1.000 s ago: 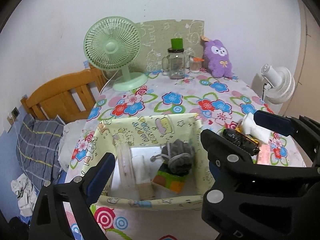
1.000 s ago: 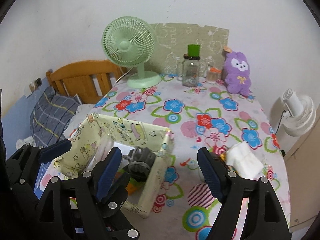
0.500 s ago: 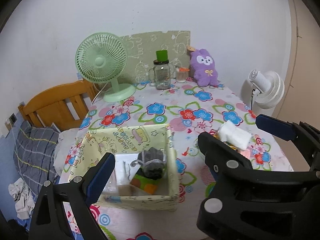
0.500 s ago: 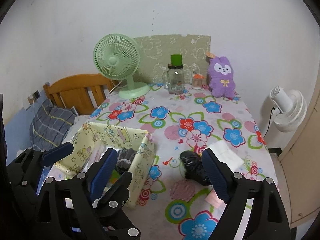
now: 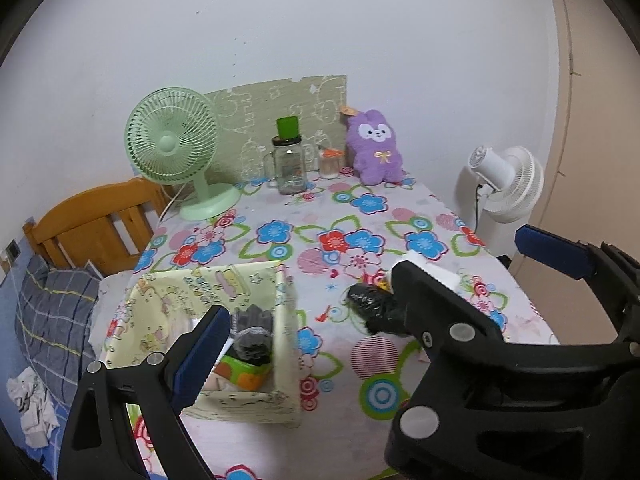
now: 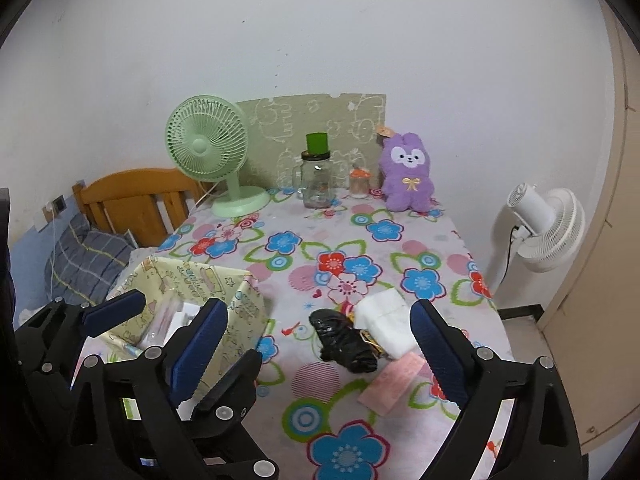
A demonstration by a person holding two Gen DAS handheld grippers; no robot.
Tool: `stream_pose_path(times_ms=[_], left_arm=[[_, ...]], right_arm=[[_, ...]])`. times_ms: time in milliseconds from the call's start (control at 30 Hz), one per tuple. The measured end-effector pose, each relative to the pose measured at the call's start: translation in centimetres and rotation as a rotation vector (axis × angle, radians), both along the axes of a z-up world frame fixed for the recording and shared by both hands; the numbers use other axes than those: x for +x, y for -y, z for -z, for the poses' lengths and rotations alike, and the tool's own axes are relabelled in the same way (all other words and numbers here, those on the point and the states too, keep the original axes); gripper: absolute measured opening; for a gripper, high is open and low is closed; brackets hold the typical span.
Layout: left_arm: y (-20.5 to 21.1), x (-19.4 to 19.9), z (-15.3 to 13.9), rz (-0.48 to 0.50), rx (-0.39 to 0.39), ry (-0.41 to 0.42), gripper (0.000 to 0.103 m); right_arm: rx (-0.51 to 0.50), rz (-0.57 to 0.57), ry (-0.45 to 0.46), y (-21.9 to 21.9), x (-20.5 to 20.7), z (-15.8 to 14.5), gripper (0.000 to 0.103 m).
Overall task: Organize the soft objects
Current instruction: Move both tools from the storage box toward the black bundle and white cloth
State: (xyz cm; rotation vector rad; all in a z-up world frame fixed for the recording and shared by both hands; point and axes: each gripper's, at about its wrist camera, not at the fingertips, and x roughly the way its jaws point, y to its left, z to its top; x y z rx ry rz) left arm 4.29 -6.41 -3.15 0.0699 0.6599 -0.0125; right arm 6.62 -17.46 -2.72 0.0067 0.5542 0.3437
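Table (image 6: 408, 240) with floral cloth. Yellow box (image 6: 240, 308) at its near left edge, holding a grey soft item (image 5: 252, 332). Right of the box, well apart: black crumpled bag (image 6: 344, 340), touching a white pad (image 6: 386, 320). Right gripper (image 6: 320, 356): jaws just opening, wide apart, empty, hovering around the bag. Left gripper (image 5: 304, 316): open, empty, above the box. Purple plush (image 6: 406, 180) at the far edge.

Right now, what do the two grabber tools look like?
Both are the same: chunky black plastic frames with round silver bolts. Each has two long jaws lined with dark blue pads. The left gripper and the right gripper show no cables or writing. No hand or sleeve is in view.
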Motion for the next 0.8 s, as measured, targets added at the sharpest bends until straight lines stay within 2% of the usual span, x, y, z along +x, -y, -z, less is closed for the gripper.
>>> stream_pose_path(times_ms=[333, 533, 800], left_arm=[[2.8, 0.2, 0.6, 0.079, -0.012, 0.018, 0.096], [4.3, 0.4, 0.9, 0.104, 0.013, 0.051, 0.096], [5.7, 2.1, 2.8, 0.117, -0.012, 0.015, 0.096]], right_arm=[[0.010, 0.056, 0.009, 2.9, -0.4, 0.6, 0.098], [0.014, 0.091, 0.075, 4.4, -0.7, 1.1, 0.097], [0.014, 0.112, 0.022, 5.8, 0.7, 2.8, 0.097]])
